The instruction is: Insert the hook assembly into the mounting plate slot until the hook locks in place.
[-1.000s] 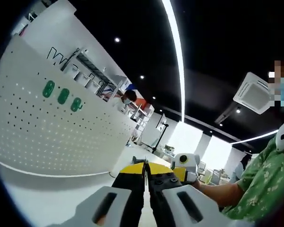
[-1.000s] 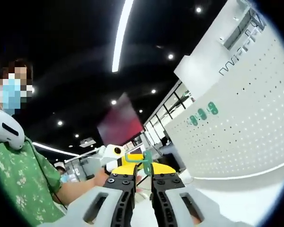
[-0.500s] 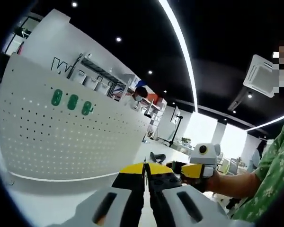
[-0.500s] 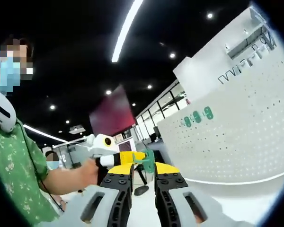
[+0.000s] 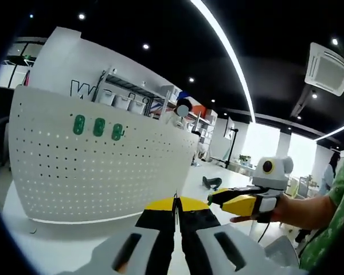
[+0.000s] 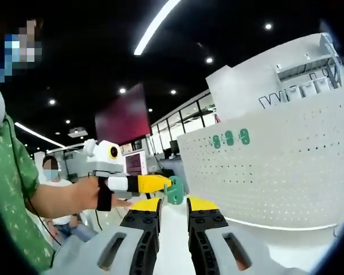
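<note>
Over the white worktop (image 5: 51, 243), we hold both tools up in front of the perforated mounting plate (image 5: 103, 172), which stands upright with three green fittings (image 5: 97, 126) seated in a row near its upper edge. The left tool (image 5: 175, 201) has its jaws pressed together. From the right gripper view, the left tool (image 6: 163, 184) reaches in from the side with the green hook assembly (image 6: 175, 191) clamped at its yellow tip, in mid-air and well apart from the plate (image 6: 275, 166). The right tool (image 6: 173, 205) carries nothing, its jaws standing a narrow gap apart, and it shows in the left gripper view (image 5: 218, 199) hovering just beside the left one. We judge the step in hand to be the approach, with no contact yet between hook and plate. To do it well, we should turn the left tool so the hook's back faces the plate squarely. A free slot next to the green row (image 6: 229, 138) looks like the natural target, though the slots are too small for us to pick one out. We should bring the hook in slowly and push straight rather than at a slant, so the tabs do not skid across the holes. The grip must stay firm until the hook locks. The empty right tool could steady the plate's edge if it rocks, and it should stay clear of the hook's path so everything remains in sight.
</note>
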Available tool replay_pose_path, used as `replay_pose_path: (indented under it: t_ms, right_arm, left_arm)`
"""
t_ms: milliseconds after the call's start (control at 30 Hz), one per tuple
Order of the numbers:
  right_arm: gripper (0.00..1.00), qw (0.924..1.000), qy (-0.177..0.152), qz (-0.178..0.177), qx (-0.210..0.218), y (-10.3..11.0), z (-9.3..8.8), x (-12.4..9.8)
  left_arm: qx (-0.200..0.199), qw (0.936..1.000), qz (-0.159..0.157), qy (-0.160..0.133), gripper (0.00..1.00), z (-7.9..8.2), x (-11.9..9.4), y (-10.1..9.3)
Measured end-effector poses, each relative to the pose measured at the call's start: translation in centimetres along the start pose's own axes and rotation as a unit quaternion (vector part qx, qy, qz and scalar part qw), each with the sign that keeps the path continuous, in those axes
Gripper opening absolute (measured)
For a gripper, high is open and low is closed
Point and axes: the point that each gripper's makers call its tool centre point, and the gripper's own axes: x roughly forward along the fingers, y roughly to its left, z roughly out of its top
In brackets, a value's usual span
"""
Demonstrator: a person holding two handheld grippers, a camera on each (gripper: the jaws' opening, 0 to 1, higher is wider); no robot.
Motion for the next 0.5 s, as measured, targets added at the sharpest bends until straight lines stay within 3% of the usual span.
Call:
replay_pose_path:
  t_ms: [167, 333, 500]
  right_arm:
    - [0.16, 0.9995, 0.015, -0.013, -0.024, -0.1, -0.3, 0.4]
    - [0.16, 0.997, 0.032, -0.051, -0.049, -1.0, -0.4, 0.8]
    - [0.15, 0.9952, 0.041, -0.058, -0.067, -1.1, -0.6, 1.2]
  left_arm:
    - [0.01, 0.9998, 0.019, 0.001, 0.02, -0.1, 0.4, 0.2]
    - [0.017, 0.9995, 0.024, 0.007, 0.02, -0.3, 1.0, -0.1]
    - [0.021, 0.9992, 0.032, 0.007, 0.02, -0.3, 1.2, -0.1]
